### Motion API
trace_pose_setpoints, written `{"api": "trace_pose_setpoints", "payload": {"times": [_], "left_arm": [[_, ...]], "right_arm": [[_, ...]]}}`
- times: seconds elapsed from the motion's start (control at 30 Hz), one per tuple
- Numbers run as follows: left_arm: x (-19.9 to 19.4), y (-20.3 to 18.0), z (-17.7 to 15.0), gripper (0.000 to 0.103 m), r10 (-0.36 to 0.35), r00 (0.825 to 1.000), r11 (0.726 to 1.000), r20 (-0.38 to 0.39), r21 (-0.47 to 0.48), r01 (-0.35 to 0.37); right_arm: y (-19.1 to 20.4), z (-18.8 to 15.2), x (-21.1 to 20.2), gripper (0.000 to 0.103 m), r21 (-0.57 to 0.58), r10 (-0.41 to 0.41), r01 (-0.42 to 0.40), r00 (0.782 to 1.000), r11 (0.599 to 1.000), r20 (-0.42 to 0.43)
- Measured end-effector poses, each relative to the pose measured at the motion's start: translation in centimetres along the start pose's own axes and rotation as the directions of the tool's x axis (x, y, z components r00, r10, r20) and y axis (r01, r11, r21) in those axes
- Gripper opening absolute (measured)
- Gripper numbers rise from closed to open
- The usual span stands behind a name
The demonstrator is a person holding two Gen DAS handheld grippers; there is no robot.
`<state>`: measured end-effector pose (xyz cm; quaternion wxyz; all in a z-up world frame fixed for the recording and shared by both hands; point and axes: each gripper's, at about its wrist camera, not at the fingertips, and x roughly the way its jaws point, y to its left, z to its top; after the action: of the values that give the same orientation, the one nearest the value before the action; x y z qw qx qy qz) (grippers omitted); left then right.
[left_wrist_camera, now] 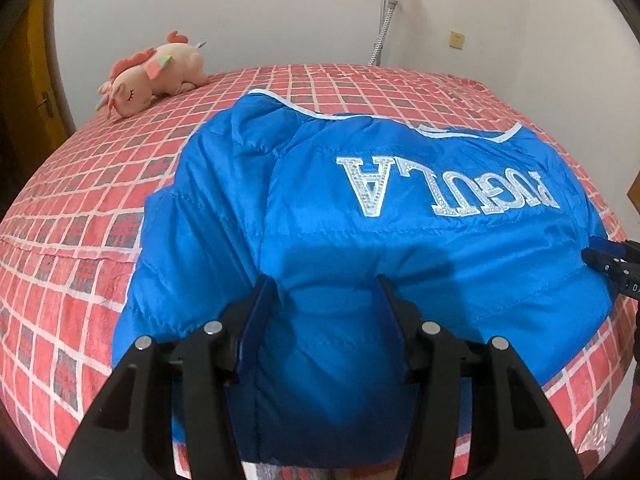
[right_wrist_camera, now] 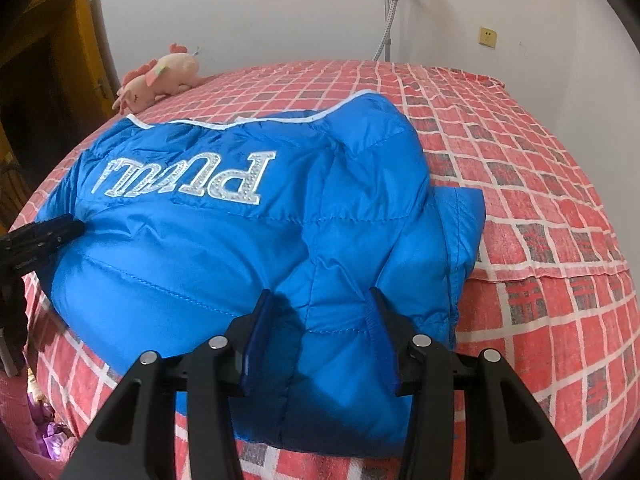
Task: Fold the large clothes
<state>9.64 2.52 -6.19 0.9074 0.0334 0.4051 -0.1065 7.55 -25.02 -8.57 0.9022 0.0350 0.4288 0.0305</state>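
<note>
Fabric of a blue padded jacket fills the space between the left gripper fingers, which stand about half open with the blue pads pressed against a puffed fold of the near edge; whether they truly pinch it or only rest on it cannot be told from this view. The right gripper shows the same: its fingers are parted to a middling width, with a quilted bulge of the jacket between them and the cloth touching both pads, the grip itself uncertain. The jacket lies on the bed, already folded into a compact bundle whose long axis runs crosswise to both pairs of fingers, from one gripper towards the other. Its silver lettering reads upside down from either camera, so the tops of the letters point towards the fingers and the white-piped edge lies on the far side. A folded sleeve or flap juts out just right of the right fingers. Beyond the jacket stretches the red checked bedspread, and far off to the left of the fingers a pink plush toy lies near the white wall.
</note>
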Motion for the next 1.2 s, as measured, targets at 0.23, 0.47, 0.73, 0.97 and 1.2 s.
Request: {"api": "trace_pose_setpoints", "payload": {"times": [0.23, 0.47, 0.73, 0.97, 1.2], "left_arm": [[-5.6, 1.5, -1.2, 0.065, 0.015, 1.000, 0.997, 0.009, -0.077, -0.014], [-6.0, 4.3, -4.2, 0.071, -0.037, 0.991, 0.975, -0.131, -0.223, 0.007], [-2.8, 6.5, -4.3, 0.080, -0.163, 0.976, 0.924, -0.143, -0.369, 0.100], [-0.1, 8.9, -3.9, 0.081, -0.331, 0.940, 0.810, -0.080, -0.536, 0.239], [2.0, 9.9, -2.9, 0.072, -0.383, 0.924, 0.750, -0.027, -0.593, 0.293]], "right_arm": [[-0.9, 0.7, -2.7, 0.047, 0.007, 0.067, -0.067, 0.998, 0.998, -0.017], [-1.7, 0.2, -3.1, 0.047, -0.016, 0.058, -0.059, 0.995, 0.998, -0.075], [-2.2, -0.2, -2.4, 0.047, -0.008, 0.084, -0.085, 0.993, 0.996, -0.082], [-2.1, 0.0, -1.8, 0.048, -0.013, 0.079, -0.081, 0.993, 0.997, -0.089], [-2.3, 0.2, -1.3, 0.049, 0.002, 0.092, -0.092, 0.990, 0.996, -0.109]]}}
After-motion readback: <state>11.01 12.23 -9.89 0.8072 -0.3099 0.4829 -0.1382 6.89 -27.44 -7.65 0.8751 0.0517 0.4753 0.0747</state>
